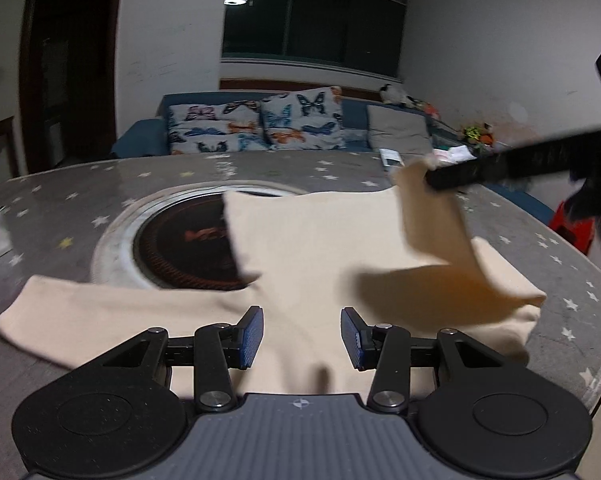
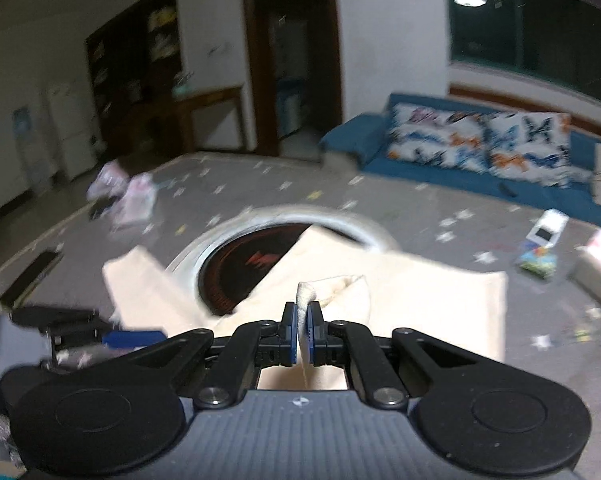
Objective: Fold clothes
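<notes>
A cream long-sleeved garment (image 1: 320, 248) lies spread on the grey star-patterned table (image 1: 80, 192). One sleeve (image 1: 80, 312) stretches out to the left. My left gripper (image 1: 302, 338) is open and empty just above the garment's near edge. My right gripper (image 2: 302, 332) is shut on the cuff of the other sleeve (image 2: 306, 296) and holds it lifted above the garment's body (image 2: 420, 300). In the left wrist view the right gripper (image 1: 432, 178) shows as a dark bar at upper right with the sleeve (image 1: 432, 220) hanging from it.
A round recessed burner (image 1: 184, 248) sits in the table's middle, partly under the garment. Tissue packs and small items (image 2: 596, 268) lie at the table's right side, packets (image 2: 136, 200) and a phone (image 2: 32, 276) at its left. A blue sofa with butterfly cushions (image 1: 256, 124) stands behind.
</notes>
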